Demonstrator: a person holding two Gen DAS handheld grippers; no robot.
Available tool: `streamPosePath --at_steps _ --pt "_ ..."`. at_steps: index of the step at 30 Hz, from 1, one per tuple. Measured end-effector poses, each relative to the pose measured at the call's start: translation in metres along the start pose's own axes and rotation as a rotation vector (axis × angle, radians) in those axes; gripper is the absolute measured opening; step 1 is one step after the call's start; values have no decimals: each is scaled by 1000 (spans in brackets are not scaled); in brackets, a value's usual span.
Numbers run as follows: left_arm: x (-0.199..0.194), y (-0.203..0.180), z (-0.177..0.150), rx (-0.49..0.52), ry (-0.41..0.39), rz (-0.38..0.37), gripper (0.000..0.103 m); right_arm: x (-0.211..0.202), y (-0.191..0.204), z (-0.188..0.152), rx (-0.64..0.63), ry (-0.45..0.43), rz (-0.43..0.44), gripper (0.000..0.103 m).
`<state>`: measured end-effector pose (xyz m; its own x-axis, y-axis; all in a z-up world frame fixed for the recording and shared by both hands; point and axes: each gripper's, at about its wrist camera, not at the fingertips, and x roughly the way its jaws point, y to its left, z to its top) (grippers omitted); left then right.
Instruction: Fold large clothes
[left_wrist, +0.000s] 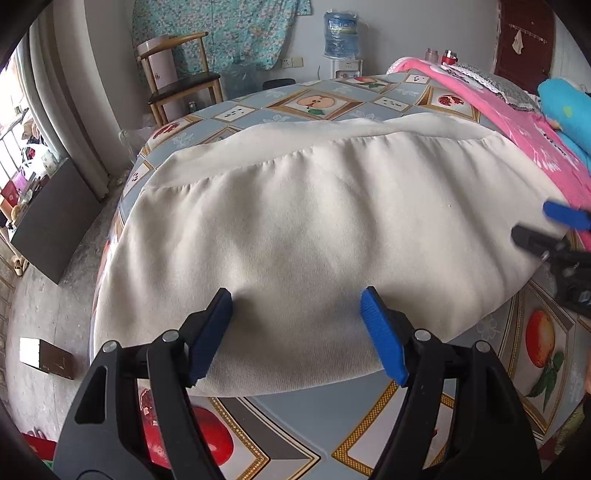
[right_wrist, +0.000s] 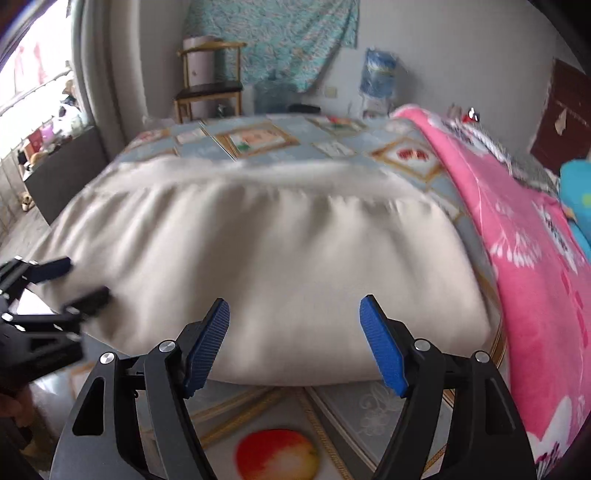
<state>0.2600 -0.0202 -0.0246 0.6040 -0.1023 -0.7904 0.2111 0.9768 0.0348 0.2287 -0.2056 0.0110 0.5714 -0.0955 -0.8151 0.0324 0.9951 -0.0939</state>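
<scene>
**Cream garment laid flat on the table**

A large cream garment (left_wrist: 306, 236) of soft, finely ribbed cloth was spread flat across the fruit-patterned table (left_wrist: 295, 417), and most of the near half of the top was covered by it. It was seen as a broad, rounded rectangle, folded so that a second layer showed as a paler band along the far edge. A seam was run across it near that far edge, and shallow creases were fanned from the seam toward the near hem. Its right edge was laid just beside a pink blanket (left_wrist: 535, 136); its left edge was brought to the table's rim.
</scene>
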Motion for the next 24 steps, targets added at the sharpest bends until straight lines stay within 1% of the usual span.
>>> streamPosePath --at_steps 1,3,4,7,9,11,13,14,15,16,18,21,23,24 --pt "0 0 0 -3 -1 -2 69 6 0 -5 -12 -19 5 75" --pt "0 -1 0 -1 -4 5 70 6 8 -10 -72 -48 -39 75" --pt "0 -2 0 3 -4 11 70 6 10 -9 -76 -52 -52 76" --pt "-5 -1 4 6 1 27 70 8 6 -8 -47 -50 -27 77" --pt "-15 3 7 5 -16 63 70 8 5 -9 -50 -56 -25 77" --pt "-23 8 8 4 -25 82 70 8 5 -9 -54 -61 -29 77" --pt "-22 15 6 -5 -8 109 70 8 4 -9 -51 -58 -26 77" --pt "-18 20 4 -18 13 110 71 8 4 -7 -51 -52 -25 77" --pt "-13 23 1 -34 32 102 74 6 5 -6 -51 -43 -25 77" --pt "-9 27 -1 -55 44 93 76 4 4 -5 -49 -39 -19 77" --pt "-7 29 -3 -62 33 90 77 -9 -2 0 -32 -61 -2 77" --pt "-5 27 -4 -53 31 103 78 -29 -17 3 11 -110 -28 77" --pt "-5 27 -4 -57 30 100 78 -30 -32 3 49 -111 -55 77" --pt "-5 28 -4 -63 30 95 78 -26 -37 1 62 -96 -65 77"
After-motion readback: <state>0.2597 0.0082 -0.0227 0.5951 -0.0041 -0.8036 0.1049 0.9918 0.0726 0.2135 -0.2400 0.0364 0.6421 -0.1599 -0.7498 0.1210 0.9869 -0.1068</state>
